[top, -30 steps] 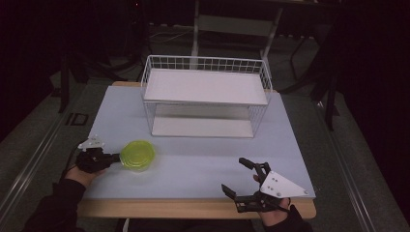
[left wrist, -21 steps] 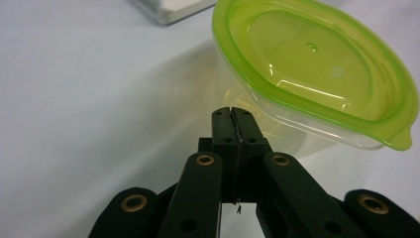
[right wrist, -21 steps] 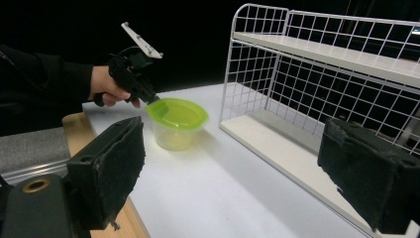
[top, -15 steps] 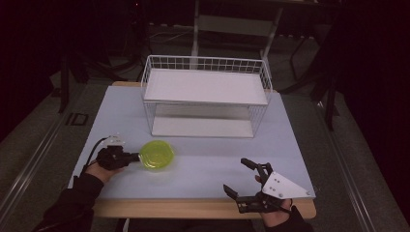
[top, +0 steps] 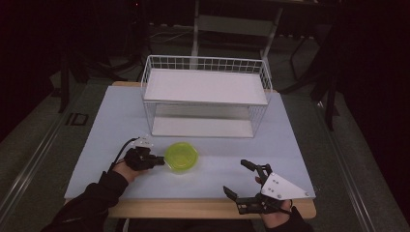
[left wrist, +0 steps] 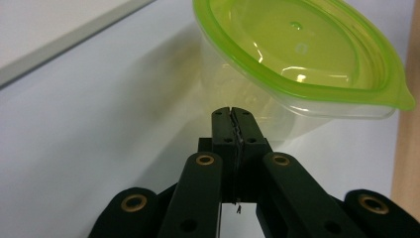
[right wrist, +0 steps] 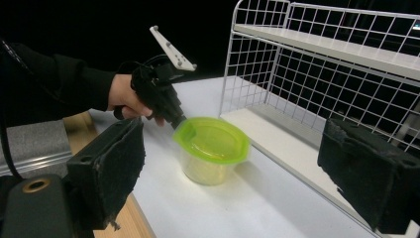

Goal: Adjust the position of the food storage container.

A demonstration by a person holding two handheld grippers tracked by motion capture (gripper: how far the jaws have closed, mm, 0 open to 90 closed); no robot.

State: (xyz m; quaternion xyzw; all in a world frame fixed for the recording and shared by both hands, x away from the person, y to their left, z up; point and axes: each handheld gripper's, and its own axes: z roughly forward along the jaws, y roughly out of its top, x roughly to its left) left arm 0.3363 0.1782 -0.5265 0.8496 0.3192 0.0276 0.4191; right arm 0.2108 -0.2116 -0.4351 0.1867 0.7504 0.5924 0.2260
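The left gripper (top: 162, 161) sits near the left front of the white table (top: 111, 121), its two black jaws pressed flat together with nothing between them, and their joined tip rests against the side wall of the lidded green tub (top: 181, 157). That pose suits a push rather than a lift: closed jaws make one blunt nose, and set low against the tub's clear wall, under the green lid (left wrist: 317, 44), they can slide it across the smooth top toward the wire rack (top: 205, 99) at the far side without tipping it. The tub stands upright on the table, left of centre, just short of the rack's open lower shelf (top: 203, 126) and apart from it. The right gripper (top: 244, 181) hangs over the near right edge with its jaws spread wide and empty, well apart from the tub, probably parked so it stays out of the sliding path, or ready to steady the tub. In the left gripper view the tub's base is hidden behind the jaws, so whether the tip truly touches or stops a hair short is hard to say; it looks like contact. The tub seems empty through its cloudy wall, though glare on the lid blurs that. The room around the table is dark, and the person's sleeves are cut off at the bottom edge of the high view
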